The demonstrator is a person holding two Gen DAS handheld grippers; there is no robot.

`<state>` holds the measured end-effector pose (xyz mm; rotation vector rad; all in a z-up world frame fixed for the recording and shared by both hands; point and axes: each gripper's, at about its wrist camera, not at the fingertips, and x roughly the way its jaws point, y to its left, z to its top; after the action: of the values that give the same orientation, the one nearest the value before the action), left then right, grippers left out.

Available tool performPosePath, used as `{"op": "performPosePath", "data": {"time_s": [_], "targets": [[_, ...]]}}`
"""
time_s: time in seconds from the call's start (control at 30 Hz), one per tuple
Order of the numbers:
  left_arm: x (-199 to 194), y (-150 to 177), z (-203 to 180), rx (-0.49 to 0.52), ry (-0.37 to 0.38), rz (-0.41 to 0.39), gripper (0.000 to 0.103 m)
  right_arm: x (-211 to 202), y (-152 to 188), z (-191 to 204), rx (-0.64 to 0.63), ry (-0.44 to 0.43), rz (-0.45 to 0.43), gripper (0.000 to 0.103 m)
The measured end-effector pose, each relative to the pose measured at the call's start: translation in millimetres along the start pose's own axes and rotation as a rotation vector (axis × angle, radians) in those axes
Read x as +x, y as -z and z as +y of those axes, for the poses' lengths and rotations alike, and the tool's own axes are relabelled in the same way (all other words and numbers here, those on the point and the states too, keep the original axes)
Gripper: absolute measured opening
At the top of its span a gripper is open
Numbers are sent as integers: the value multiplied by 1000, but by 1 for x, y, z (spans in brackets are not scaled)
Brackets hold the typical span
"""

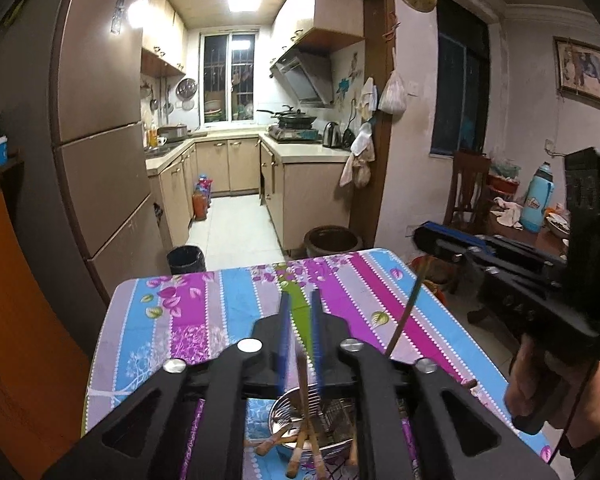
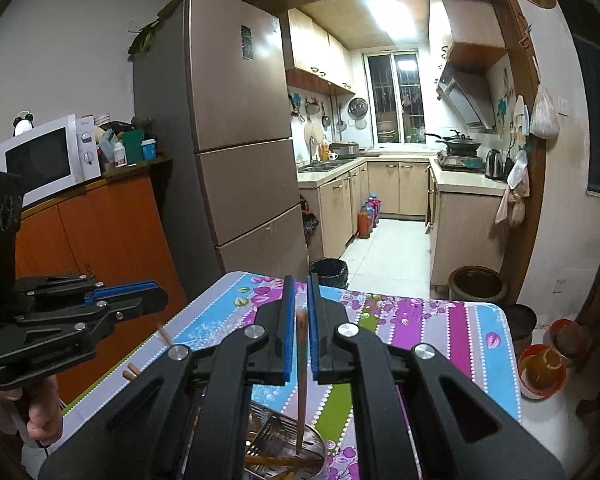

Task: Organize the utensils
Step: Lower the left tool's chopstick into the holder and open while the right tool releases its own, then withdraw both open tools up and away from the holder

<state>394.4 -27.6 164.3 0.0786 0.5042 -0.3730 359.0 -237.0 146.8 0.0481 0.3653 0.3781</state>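
Right gripper [image 2: 300,280] is pinched nearly closed on a chopstick [image 2: 301,380], gripping it near the top end so the rest hangs down with its tip just over the metal basket [image 2: 276,428] at the near edge of the table [image 2: 440,328]. Left gripper [image 1: 300,296] has its jaws a little apart with the other chopstick [image 1: 302,376] between the pads, but it's blurred, so I can't tell if it's really gripped or already loose.

What I'd worry about: a grip that high up lets the stick swing like a pendulum, so the tip could catch the basket rim or land on the cloth instead. The left stick looks shakier still; it could drop crooked and bounce off the loose chopsticks [image 1: 296,452] already piled in there. The two grippers are also close together over one small basket, so they could bump each other.

Pose-wise, both grippers point forward and tilt somewhat down, side by side above the basket, each hand [image 1: 540,384] wrapped around its handle below the body.
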Motion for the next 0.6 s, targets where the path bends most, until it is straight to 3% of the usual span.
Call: {"op": "performPosePath", "data": {"time_s": [0.03, 0.13, 0.33, 0.5, 0.57, 0.6], "targets": [[1, 1, 2, -3, -4, -3, 29, 0, 0, 0, 3, 0, -1, 11], [-1, 1, 3, -8, -14, -12, 35, -5, -1, -2, 8, -2, -14, 43], [-15, 2, 4, -10, -44, -43, 51, -24, -4, -1, 4, 5, -55, 67], [-55, 9, 7, 2, -108, -122, 64, -59, -5, 5, -22, 31, -117, 88], [-81, 17, 9, 4, -145, -179, 77, -81, -3, 9, -41, 57, -159, 97], [-93, 21, 8, 7, -162, -204, 81, -95, -1, 12, -48, 65, -185, 97]]}}
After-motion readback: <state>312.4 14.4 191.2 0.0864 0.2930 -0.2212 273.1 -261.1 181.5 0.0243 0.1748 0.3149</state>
